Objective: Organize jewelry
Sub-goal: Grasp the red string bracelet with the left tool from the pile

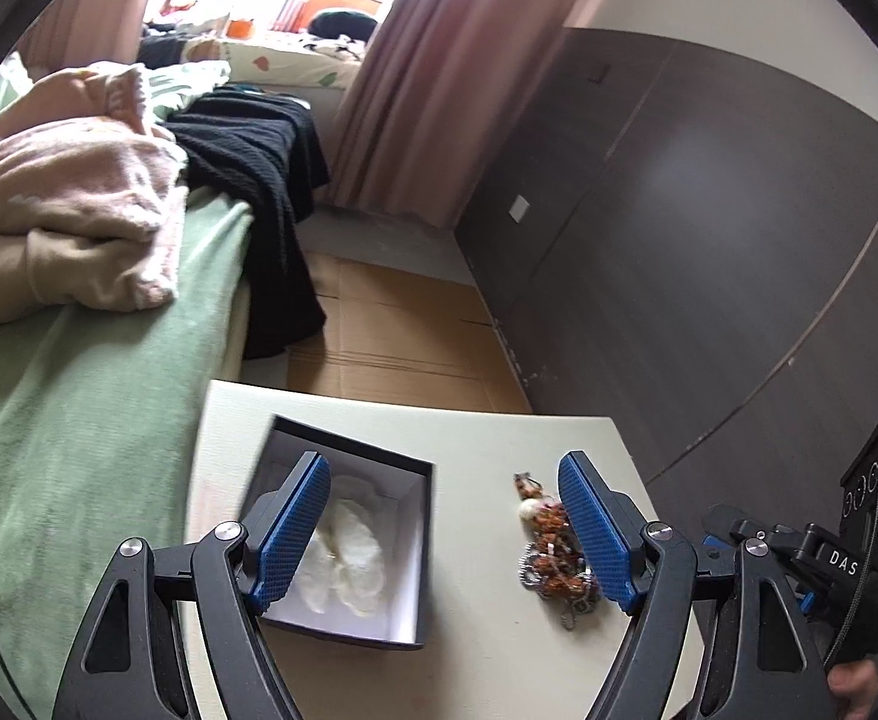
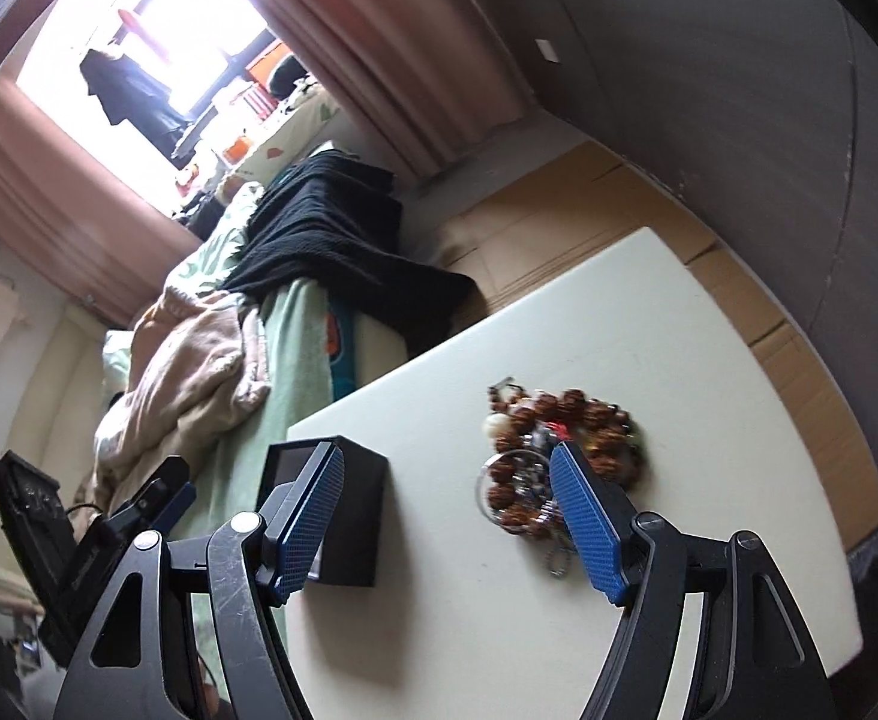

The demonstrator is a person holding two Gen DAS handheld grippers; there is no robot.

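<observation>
A tangled pile of jewelry point(image 1: 553, 552), brown bead strings and silver chains, lies on a cream table point(image 1: 487, 444). To its left stands an open black box point(image 1: 355, 546) with a white lining and white cushion inside. My left gripper point(image 1: 445, 540) is open and empty, hovering over the table between box and pile. In the right wrist view the jewelry pile point(image 2: 553, 450) lies just ahead of the right finger, and the black box point(image 2: 355, 516) is behind the left finger. My right gripper point(image 2: 448, 522) is open and empty above the table point(image 2: 679, 360).
A bed with a green sheet point(image 1: 79, 420), a pink blanket point(image 1: 61, 198) and a black garment point(image 1: 259, 168) borders the table's left. Flattened cardboard point(image 1: 391, 330) covers the floor beyond. A dark panelled wall point(image 1: 709, 240) runs along the right. Pink curtains point(image 1: 427, 72) hang at the back.
</observation>
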